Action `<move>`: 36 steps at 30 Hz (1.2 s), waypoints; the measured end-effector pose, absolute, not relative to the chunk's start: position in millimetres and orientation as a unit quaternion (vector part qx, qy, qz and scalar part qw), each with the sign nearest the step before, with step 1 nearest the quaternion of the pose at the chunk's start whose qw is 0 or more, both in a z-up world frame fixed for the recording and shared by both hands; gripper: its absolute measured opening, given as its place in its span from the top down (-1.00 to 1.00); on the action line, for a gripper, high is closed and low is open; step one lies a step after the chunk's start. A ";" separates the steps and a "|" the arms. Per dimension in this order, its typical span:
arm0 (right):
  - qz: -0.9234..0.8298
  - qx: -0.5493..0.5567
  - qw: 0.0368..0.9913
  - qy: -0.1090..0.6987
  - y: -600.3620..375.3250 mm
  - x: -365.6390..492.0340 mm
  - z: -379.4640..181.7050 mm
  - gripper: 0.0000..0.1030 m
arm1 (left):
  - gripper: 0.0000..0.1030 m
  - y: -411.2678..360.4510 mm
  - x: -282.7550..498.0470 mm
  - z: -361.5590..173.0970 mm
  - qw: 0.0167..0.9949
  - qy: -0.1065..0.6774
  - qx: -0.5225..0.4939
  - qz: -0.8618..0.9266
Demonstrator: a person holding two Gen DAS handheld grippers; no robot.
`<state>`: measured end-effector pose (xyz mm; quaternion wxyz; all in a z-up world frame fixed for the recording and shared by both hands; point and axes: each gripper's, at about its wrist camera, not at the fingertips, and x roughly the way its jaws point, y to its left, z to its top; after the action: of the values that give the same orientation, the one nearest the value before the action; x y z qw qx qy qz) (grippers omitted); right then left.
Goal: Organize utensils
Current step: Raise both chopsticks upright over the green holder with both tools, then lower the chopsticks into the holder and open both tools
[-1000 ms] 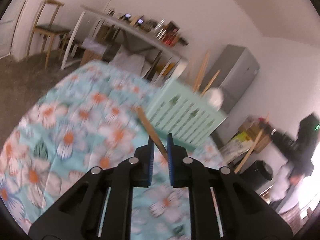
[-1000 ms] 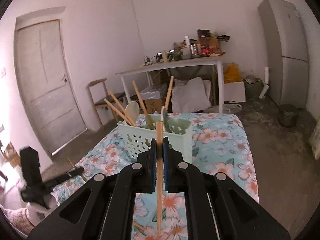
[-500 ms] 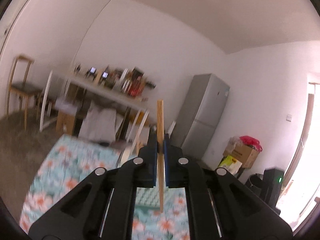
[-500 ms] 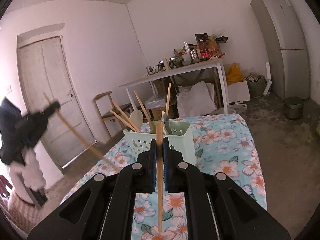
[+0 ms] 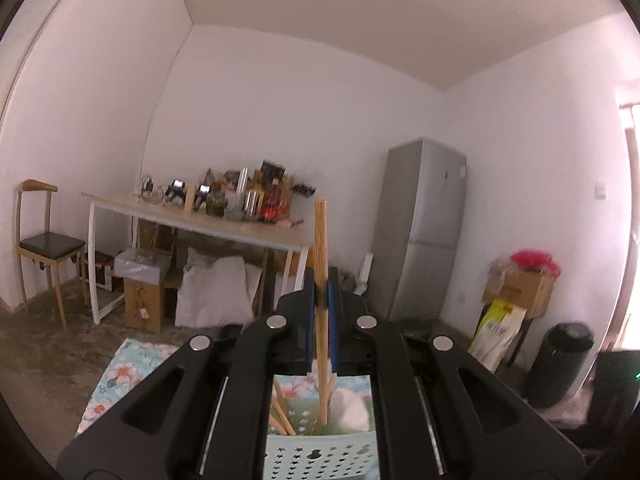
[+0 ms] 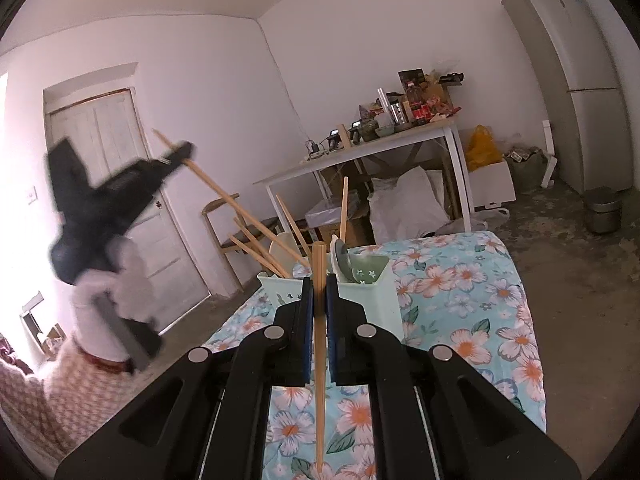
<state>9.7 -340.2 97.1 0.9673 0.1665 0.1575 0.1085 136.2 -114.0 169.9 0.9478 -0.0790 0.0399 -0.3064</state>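
chopsticks poised at the basket

left gripper point(image 5: 320, 308) pinches a chopstick point(image 5: 320, 240) upright over the mint basket point(image 5: 316, 456); right gripper point(image 6: 319, 300) fingers clamp another chopstick point(image 6: 319, 360) mid-length. both sticks look light, stiff and smooth, so a centred grip likely resists twisting.

Two wooden chopsticks point(image 5: 321, 264) point(image 6: 319, 344) upright, near mint basket point(image 6: 380, 300) w/ utensils.
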 end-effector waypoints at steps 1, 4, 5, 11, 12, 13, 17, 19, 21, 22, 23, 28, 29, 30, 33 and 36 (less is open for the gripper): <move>0.109 0.167 0.967 0.157 -340.6 11.1 96.8 0.88 | 0.91 -120.4 141.9 164.2 0.948 0.049 -0.073 -0.305; 0.111 0.167 0.967 0.159 -340.8 13.7 96.4 0.88 | 0.90 -132.7 161.5 147.7 0.945 0.085 -0.068 -0.307; 0.112 0.167 0.966 0.160 -340.8 14.7 96.0 0.88 | 0.90 -135.3 168.4 142.3 0.942 0.103 -0.073 -0.310; 0.106 0.163 0.967 0.167 -338.8 16.7 95.9 0.88 | 0.75 -130.0 195.5 118.9 0.918 0.175 -0.127 -0.334; 0.105 0.162 0.967 0.168 -338.4 16.1 96.9 0.88 | 0.65 -128.2 195.9 117.8 0.916 0.177 -0.132 -0.334; 0.104 0.161 0.967 0.168 -337.8 16.2 98.3 0.88 | 0.47 -125.2 195.6 117.4 0.915 0.177 -0.136 -0.335; 0.100 0.153 0.969 0.165 -334.6 16.4 104.1 0.88 | 0.12 -110.2 184.4 121.3 0.916 0.160 -0.146 -0.339; 0.098 0.146 0.971 0.161 -331.6 16.3 110.4 0.88 | 0.07 -100.0 176.8 125.4 0.916 0.150 -0.152 -0.340; 0.097 0.139 0.974 0.153 -329.1 16.3 118.9 0.88 | -0.04 -89.0 167.7 128.0 0.917 0.142 -0.158 -0.337; 0.098 0.134 0.976 0.144 -327.5 16.7 126.7 0.88 | -0.09 -83.2 162.9 129.2 0.918 0.138 -0.161 -0.335; 0.099 0.130 0.977 0.138 -325.9 16.9 133.5 0.88 | -0.13 -77.6 157.6 130.0 0.919 0.134 -0.164 -0.333; 0.110 0.096 0.986 0.079 -316.2 20.5 186.0 0.88 | -0.35 -47.5 133.2 125.7 0.930 0.122 -0.158 -0.310; 0.114 0.092 0.987 0.066 -314.6 21.1 195.7 0.88 | -0.41 -41.6 128.5 121.6 0.933 0.123 -0.152 -0.303; 0.115 0.088 0.988 0.053 -312.8 22.4 205.3 0.88 | -0.44 -36.9 125.5 116.7 0.935 0.127 -0.146 -0.296; 0.113 0.077 0.991 0.017 -308.4 31.6 232.0 0.88 | -0.63 -31.9 117.2 98.5 0.944 0.144 -0.121 -0.270; 0.107 0.077 0.991 0.000 -304.3 51.5 246.0 0.88 | -0.69 -32.2 107.7 68.6 0.954 0.172 -0.080 -0.234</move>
<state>51.5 -304.3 246.0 0.9912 0.0774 -0.0004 0.1073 107.7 -32.2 68.6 0.9537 -0.0796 0.1721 -0.2336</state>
